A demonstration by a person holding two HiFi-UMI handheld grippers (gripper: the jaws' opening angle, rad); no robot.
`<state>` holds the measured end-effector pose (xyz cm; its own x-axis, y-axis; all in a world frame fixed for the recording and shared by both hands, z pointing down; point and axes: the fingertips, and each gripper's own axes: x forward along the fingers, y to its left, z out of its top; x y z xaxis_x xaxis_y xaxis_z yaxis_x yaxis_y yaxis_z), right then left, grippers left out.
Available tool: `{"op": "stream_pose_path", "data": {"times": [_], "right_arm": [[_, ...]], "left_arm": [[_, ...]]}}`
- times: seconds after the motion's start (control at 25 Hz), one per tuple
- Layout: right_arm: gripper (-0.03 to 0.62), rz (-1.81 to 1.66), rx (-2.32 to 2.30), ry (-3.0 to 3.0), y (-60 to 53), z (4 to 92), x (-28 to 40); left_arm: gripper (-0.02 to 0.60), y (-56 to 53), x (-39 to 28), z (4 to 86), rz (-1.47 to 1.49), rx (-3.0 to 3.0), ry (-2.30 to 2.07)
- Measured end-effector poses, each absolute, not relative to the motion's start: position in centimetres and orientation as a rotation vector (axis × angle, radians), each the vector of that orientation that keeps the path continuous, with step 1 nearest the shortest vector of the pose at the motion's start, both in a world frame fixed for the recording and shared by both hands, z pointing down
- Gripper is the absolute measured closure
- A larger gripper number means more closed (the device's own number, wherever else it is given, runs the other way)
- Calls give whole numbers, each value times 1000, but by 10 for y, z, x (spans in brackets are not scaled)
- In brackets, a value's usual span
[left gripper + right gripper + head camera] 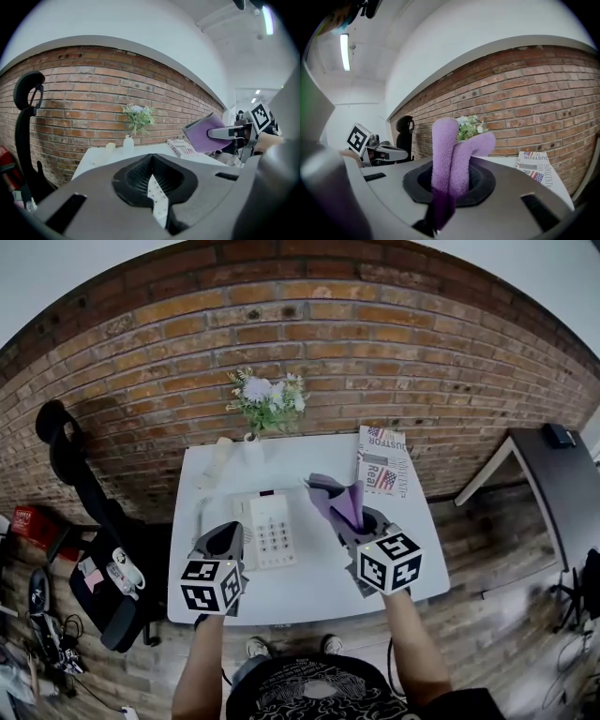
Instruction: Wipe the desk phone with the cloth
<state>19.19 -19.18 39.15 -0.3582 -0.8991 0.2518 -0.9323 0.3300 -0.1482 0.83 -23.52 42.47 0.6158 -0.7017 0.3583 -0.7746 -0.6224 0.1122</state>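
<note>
A white desk phone (269, 529) lies on the white desk (309, 587), keypad up, its handset on its left side. My left gripper (228, 532) hangs over the phone's left part with its jaws shut and nothing between them. In the left gripper view only a strip of the phone's keypad (157, 197) shows through the slit under the left gripper (152, 176). My right gripper (361, 521) is held to the right of the phone, shut on a folded purple cloth (337, 501). The cloth (450, 154) stands up out of the right gripper (450, 187).
A small white vase of flowers (267, 404) and a pale bottle (218, 461) stand at the desk's back edge by the brick wall. A magazine (382, 462) lies at the back right. A black chair (66, 456) is on the left, a dark desk (553, 484) on the right.
</note>
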Motion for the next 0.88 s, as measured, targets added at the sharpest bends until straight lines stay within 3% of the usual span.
{"op": "stream_pose_path", "data": {"times": [0.88], "right_arm": [[549,451,1753,-2456,-179,400,211]], "left_arm": [[575,-221,14,436,453,2575,-1193]]}}
